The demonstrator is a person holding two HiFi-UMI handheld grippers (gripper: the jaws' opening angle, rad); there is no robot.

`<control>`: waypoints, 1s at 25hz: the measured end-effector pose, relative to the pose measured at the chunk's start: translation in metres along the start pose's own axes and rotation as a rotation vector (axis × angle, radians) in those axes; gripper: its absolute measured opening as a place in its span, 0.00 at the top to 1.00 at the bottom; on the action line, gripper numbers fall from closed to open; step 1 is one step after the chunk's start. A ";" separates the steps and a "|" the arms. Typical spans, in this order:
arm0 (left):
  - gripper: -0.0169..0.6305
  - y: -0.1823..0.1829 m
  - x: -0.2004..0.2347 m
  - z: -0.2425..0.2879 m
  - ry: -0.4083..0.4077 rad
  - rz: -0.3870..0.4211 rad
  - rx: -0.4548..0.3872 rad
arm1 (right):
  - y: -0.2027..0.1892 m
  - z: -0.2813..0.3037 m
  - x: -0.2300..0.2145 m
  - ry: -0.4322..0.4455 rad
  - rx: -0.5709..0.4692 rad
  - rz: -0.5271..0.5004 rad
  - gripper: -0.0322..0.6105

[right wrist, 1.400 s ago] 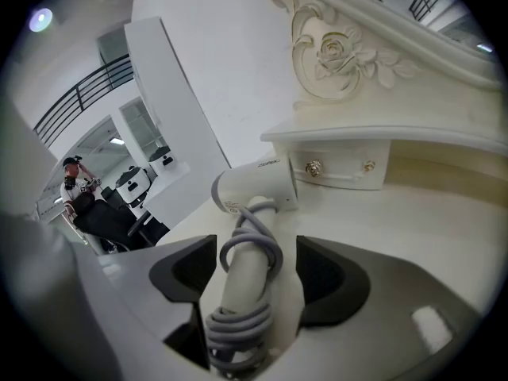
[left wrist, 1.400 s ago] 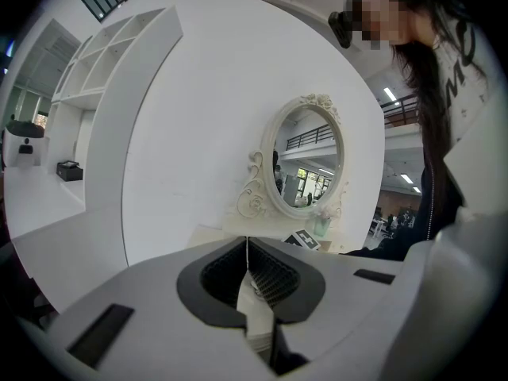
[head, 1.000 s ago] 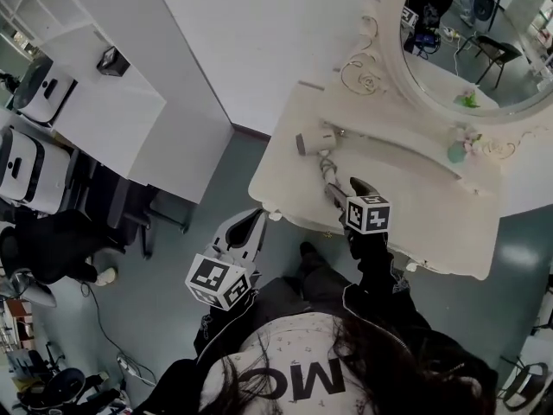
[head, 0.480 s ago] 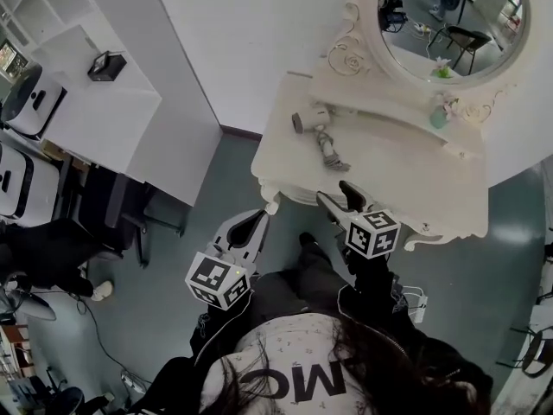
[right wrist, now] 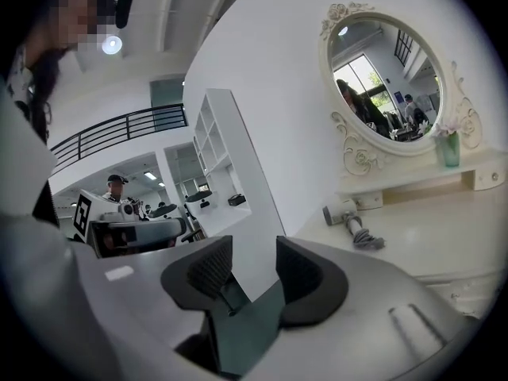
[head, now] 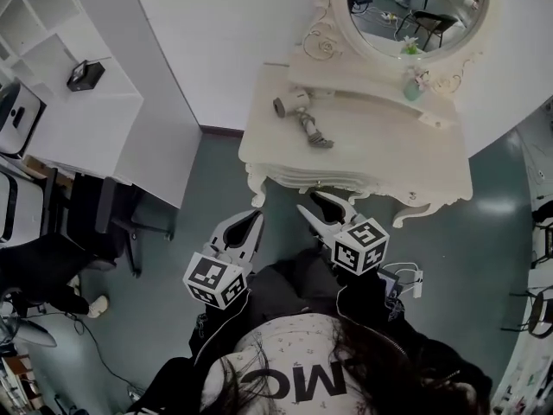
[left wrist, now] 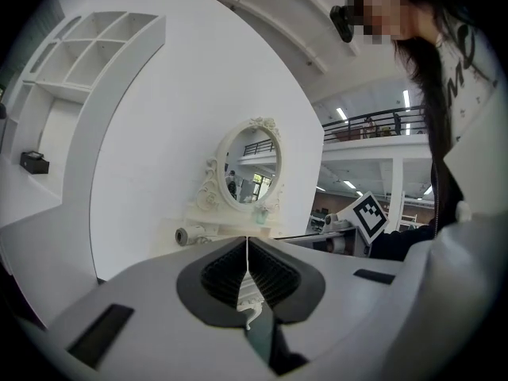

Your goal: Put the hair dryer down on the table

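Note:
The white hair dryer lies on the cream dressing table near its back left, its coiled cord trailing toward the front. It also shows in the right gripper view and in the left gripper view. Both grippers hang in front of the table, over the floor. My right gripper is empty and its jaws are closing with a gap still between them. My left gripper is shut with nothing in it.
An oval mirror stands at the table's back with a small vase on its shelf. White shelving with a dark box and dark chairs stand to the left. A power strip lies on the floor.
Both grippers and my body have drawn back from the table. The right gripper left the table edge and its jaws narrowed. The hair dryer stays on the table.

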State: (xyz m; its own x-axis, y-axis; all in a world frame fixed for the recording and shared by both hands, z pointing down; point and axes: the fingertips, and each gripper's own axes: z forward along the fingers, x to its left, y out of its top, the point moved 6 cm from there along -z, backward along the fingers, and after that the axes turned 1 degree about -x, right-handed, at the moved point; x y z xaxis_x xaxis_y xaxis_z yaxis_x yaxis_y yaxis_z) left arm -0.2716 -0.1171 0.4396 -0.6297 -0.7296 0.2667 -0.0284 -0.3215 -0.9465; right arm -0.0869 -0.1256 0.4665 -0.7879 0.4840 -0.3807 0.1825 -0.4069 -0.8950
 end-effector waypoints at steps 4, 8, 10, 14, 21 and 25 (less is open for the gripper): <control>1.00 -0.004 -0.011 0.004 -0.036 -0.018 -0.007 | 0.000 -0.016 0.010 -0.013 -0.003 -0.003 0.80; 1.00 -0.007 -0.016 0.010 -0.048 -0.019 -0.004 | 0.001 -0.028 0.014 -0.005 -0.025 0.020 0.88; 1.00 -0.008 -0.022 0.012 -0.054 -0.019 -0.005 | 0.001 -0.037 0.015 -0.004 -0.033 0.021 0.90; 1.00 -0.012 -0.042 0.020 -0.068 -0.011 -0.004 | 0.000 -0.060 0.009 -0.010 -0.047 0.024 0.90; 1.00 -0.020 -0.103 0.029 -0.073 0.020 0.014 | -0.010 -0.123 -0.003 -0.006 -0.069 0.038 0.90; 1.00 -0.026 -0.141 0.027 -0.050 0.032 0.013 | -0.016 -0.160 -0.005 0.016 -0.080 0.036 0.90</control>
State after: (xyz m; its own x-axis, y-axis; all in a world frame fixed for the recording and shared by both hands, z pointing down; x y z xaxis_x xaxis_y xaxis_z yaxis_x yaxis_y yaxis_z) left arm -0.1611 -0.0221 0.4316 -0.5903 -0.7690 0.2452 0.0012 -0.3047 -0.9525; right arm 0.0081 0.0025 0.4460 -0.7704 0.4830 -0.4162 0.2576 -0.3613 -0.8961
